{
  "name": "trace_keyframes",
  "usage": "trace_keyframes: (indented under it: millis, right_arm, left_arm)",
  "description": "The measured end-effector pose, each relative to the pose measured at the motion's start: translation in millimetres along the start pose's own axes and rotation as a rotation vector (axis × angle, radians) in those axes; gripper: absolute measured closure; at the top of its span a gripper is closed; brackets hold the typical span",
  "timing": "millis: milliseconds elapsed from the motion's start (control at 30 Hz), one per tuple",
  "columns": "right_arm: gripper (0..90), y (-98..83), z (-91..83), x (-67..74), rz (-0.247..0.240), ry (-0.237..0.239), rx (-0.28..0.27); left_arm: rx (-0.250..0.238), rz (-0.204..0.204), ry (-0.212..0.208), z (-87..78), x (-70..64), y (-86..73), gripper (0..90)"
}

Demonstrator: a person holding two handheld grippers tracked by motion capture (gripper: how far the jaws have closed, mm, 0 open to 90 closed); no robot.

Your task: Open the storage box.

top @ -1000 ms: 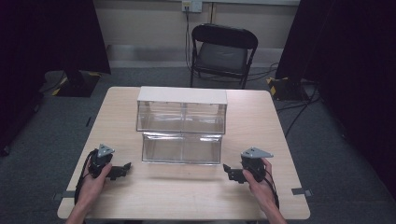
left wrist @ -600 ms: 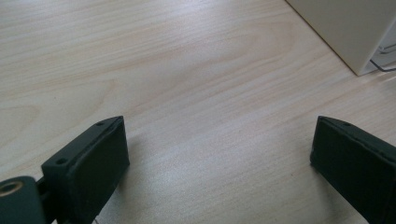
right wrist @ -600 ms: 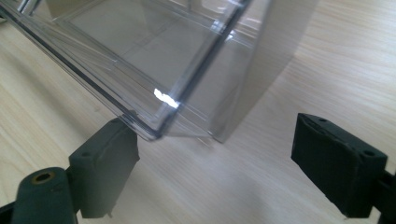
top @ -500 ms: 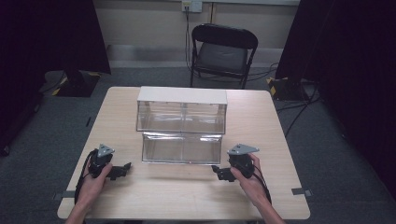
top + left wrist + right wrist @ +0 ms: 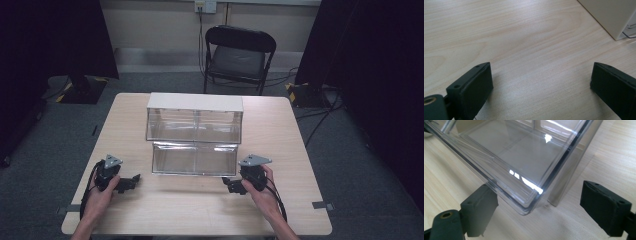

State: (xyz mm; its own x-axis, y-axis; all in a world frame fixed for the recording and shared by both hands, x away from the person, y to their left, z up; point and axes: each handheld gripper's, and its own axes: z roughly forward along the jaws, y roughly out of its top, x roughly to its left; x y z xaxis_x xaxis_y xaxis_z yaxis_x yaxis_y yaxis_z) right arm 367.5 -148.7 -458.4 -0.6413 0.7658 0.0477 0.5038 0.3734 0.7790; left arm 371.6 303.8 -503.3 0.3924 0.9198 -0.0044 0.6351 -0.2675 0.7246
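Best to ease the wide-open right gripper (image 5: 231, 186) squarely onto the near corner of the pulled-out clear plastic drawer (image 5: 195, 158) under the white-topped cabinet (image 5: 194, 102) (mid-table), closing gently; left gripper (image 5: 131, 182) idle, jaws apart, empty.

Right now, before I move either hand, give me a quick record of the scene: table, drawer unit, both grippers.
table: light wood, indoors, black chair behind it
drawer unit: clear plastic with white top, mid-table
lower drawer: pulled out toward the person, looks empty
left gripper: open, low over bare wood, left of the drawer, holding nothing
right gripper: open, jaws either side of the drawer's near right corner, not closed on it
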Motion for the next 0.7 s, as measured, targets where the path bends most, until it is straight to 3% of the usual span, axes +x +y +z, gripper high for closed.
trace_keyframes:
  millis: [300, 700]
  right_arm:
    - [13.9, -8.5, -2.0, -2.4, 0.023, -0.017, -0.035]
    - [13.7, -7.9, -1.0, 0.6, 0.032, 0.007, -0.059]
  left_arm:
    - [0.001, 0.000, -0.002, 0.0, 0.1, 0.0, 3.7]
    - [0.001, 0.000, -0.001, 0.0, 0.1, 0.0, 3.7]
